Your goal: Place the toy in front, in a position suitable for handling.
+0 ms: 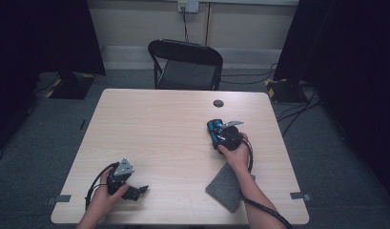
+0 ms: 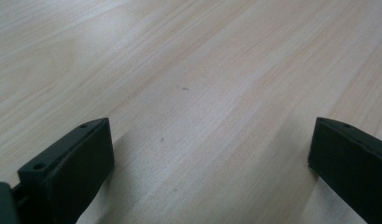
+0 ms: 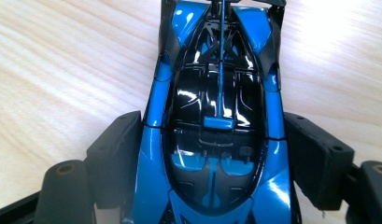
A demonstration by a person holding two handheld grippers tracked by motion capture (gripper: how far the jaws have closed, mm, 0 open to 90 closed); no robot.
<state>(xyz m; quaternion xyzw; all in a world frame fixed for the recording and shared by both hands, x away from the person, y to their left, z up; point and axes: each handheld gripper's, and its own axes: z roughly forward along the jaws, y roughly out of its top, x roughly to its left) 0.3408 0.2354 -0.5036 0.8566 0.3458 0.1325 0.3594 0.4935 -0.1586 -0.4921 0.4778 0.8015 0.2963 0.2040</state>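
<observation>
Right claw (image 1: 215, 129) closed on a blue and black toy car (image 3: 216, 121), one jaw pressed to each flank; car sits on the tabletop (image 1: 164, 124), right of centre. Left claw (image 1: 141, 190) wide open, empty, resting low near the front left edge. Grey felt pad (image 1: 226, 183) lies under the right forearm. For a clean lift: keep the grip square across the body, raise straight, avoid twisting against the glossy shell, which likely slips.

right gripper (image 1: 220, 130) holds a blue toy car (image 1: 214, 130) on the surface (image 1: 164, 124); left gripper (image 1: 135, 192) rests near the front edge.
</observation>
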